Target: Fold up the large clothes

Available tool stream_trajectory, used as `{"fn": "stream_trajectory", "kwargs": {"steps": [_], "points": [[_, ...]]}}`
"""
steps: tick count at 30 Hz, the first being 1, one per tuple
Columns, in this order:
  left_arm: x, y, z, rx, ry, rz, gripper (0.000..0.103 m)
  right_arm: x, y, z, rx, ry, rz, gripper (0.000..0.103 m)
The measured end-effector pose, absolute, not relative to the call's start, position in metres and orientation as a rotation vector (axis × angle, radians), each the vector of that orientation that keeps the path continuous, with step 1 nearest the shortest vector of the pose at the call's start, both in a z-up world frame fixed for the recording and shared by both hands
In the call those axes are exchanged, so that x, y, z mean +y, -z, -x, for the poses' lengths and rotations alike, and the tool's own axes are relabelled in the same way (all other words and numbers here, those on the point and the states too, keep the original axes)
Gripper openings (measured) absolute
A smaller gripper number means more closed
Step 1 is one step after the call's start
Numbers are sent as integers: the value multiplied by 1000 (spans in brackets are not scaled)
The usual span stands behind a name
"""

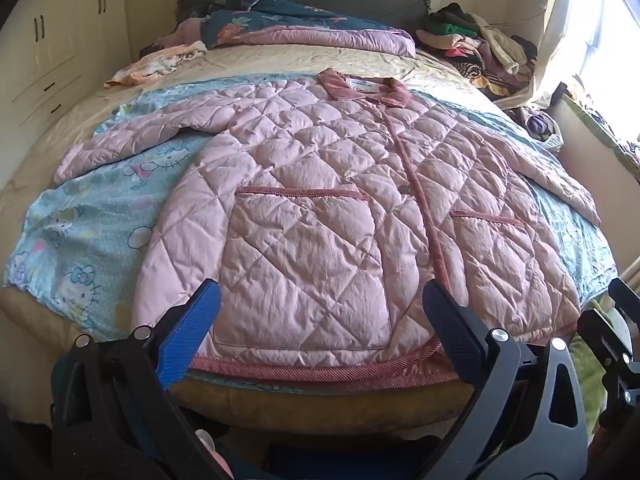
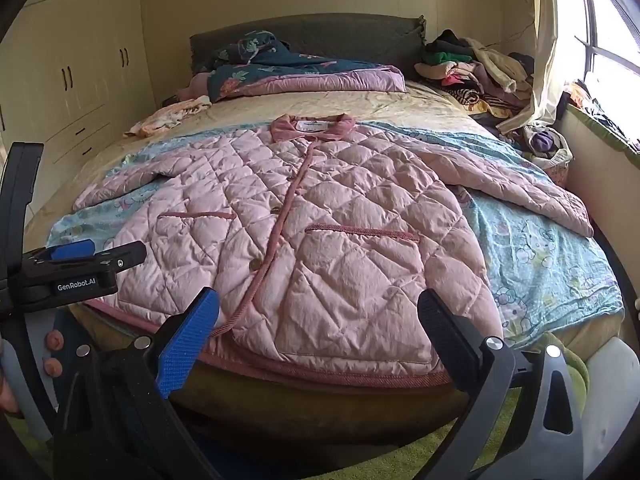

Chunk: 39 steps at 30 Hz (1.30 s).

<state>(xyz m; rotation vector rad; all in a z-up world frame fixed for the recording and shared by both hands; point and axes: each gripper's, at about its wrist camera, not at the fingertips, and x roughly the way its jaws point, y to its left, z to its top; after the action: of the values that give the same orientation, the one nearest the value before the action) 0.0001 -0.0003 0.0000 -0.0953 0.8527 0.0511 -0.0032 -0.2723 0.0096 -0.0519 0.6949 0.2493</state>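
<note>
Filling most of the room, the bed [image 2: 360, 108] carries a folded floral quilt [image 2: 296, 74] by the headboard and a heap of loose clothes [image 2: 476, 68] at its window corner, beside the curtain [image 2: 544, 52]. Over a blue cartoon-print sheet [image 2: 540, 264] lies the pink quilted jacket [image 2: 328, 248], front up, buttoned, sleeves spread, collar toward the headboard, hem at the near edge. Both tools hover just short of that hem, touching nothing: the left gripper [image 1: 320, 320] spread wide before the left pocket, the right gripper [image 2: 320, 328] equally wide, empty, before the right pocket.
</note>
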Motion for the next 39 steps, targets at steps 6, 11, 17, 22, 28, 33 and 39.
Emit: {"fn": "stream_trajectory", "kwargs": {"steps": [6,11,17,22,28,33,39], "points": [[0,0,0,847,-50,101,95,-274,-8,4,695,-247,39,99],[0,0,0,845,-48,104,95,-272,-13,5,696,-249,38,99],[0,0,0,843,-47,105,95,-265,-18,7,695,-245,36,99],[0,0,0,842,-48,105,95,-274,-15,5,694,-247,28,99],[0,0,0,841,-47,106,95,-275,-15,5,692,-246,26,99],[0,0,0,841,-47,106,95,-275,-15,5,689,-246,25,99],[0,0,0,841,-48,105,95,-275,-15,5,689,-248,23,99]]}}
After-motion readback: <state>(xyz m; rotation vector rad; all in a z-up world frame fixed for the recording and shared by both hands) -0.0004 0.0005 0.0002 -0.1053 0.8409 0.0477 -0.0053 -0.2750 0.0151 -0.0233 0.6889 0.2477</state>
